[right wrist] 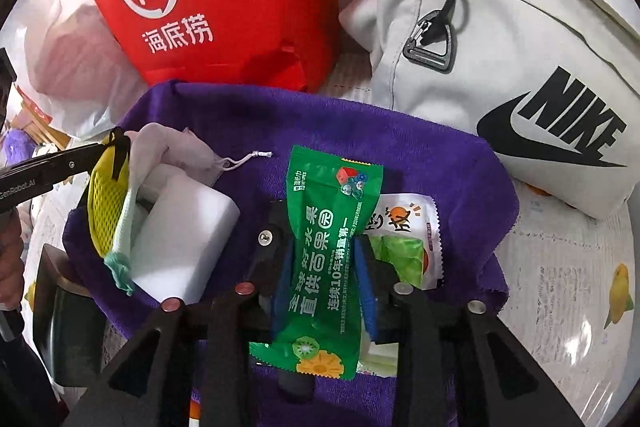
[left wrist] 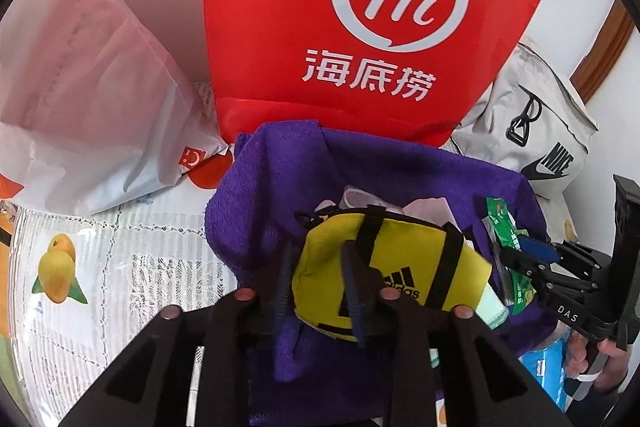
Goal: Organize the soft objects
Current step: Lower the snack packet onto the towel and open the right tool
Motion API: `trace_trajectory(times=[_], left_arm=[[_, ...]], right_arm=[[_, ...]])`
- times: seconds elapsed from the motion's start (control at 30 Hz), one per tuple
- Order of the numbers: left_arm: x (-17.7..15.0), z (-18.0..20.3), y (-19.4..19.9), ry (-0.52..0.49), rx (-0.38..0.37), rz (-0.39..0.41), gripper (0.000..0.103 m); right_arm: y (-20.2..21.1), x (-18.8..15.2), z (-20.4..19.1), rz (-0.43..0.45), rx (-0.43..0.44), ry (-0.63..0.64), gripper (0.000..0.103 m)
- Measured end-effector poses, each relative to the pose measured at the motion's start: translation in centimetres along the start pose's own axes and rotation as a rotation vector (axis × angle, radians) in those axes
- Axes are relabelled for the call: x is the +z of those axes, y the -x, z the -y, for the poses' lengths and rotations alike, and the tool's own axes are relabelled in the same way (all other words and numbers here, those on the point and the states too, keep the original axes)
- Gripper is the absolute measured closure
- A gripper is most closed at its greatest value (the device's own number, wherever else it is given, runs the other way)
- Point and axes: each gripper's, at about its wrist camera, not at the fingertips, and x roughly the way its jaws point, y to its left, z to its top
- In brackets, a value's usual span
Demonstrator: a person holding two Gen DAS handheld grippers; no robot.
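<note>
A table covered with a lace-patterned cloth printed with mangoes (left wrist: 132, 267) carries the clutter: a red tote bag (left wrist: 360, 27) stands at the far edge against a white wall, a white plastic bag (left wrist: 80, 87) slumps at the far left corner, and a grey Nike bag (right wrist: 500, 67) lies toward the far right. A purple towel (left wrist: 260, 187) is spread in the middle, and the soft things sit on it. The left gripper (left wrist: 320, 291) has its blue-padded fingers closed to a narrow gap around the near left edge of a yellow Adidas pouch (left wrist: 380, 267), which rests on the towel's centre. The right gripper (right wrist: 326, 275) is nearly closed, pinching a green fruit-snack packet (right wrist: 332, 227) across its middle; the packet looks lifted slightly above the towel near its right edge, over a white and orange packet (right wrist: 404, 227). A white foam block (right wrist: 180, 247) and a white drawstring bag (right wrist: 176, 147) lie beside the pouch. The step appears to be sorting these items, probably into one of the bags. To do it well, each hand should probably grip fabric firmly but lightly, lift straight up so neighbouring pieces stay put, and keep the two tools from crossing, since they work close together over the same towel.
</note>
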Motion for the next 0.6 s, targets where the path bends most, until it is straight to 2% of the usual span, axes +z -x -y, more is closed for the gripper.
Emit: trace_trajectory(times=[0.07, 0.13, 0.3, 0.4, 0.53, 0.6], left_arm=[[-0.1, 0.2, 0.2, -0.007, 0.015, 0.003, 0.068], [-0.2, 0.2, 0.4, -0.012, 0.019, 0.0, 0.064], [-0.6, 0.3, 1.6, -0.018, 0.01, 0.006, 0.047], [-0.8, 0.7, 2.5, -0.03, 0.014, 0.012, 0.04], [-1.3, 1.3, 4.1, -0.042, 0.011, 0.023, 0.033], [-1.5, 1.5, 5.0, -0.043, 0.01, 0.029, 0.028]], right_arm=[[0.1, 0.0, -0.2, -0.001, -0.014, 0.011, 0.063], [0.2, 0.0, -0.3, 0.001, -0.015, 0.013, 0.062], [1.3, -0.5, -0.4, 0.008, -0.013, 0.002, 0.057], [2.4, -0.8, -0.5, 0.026, -0.015, -0.008, 0.052], [4.3, -1.4, -0.8, 0.05, -0.018, -0.01, 0.051], [5.1, -1.7, -1.1, 0.061, -0.023, -0.012, 0.046]])
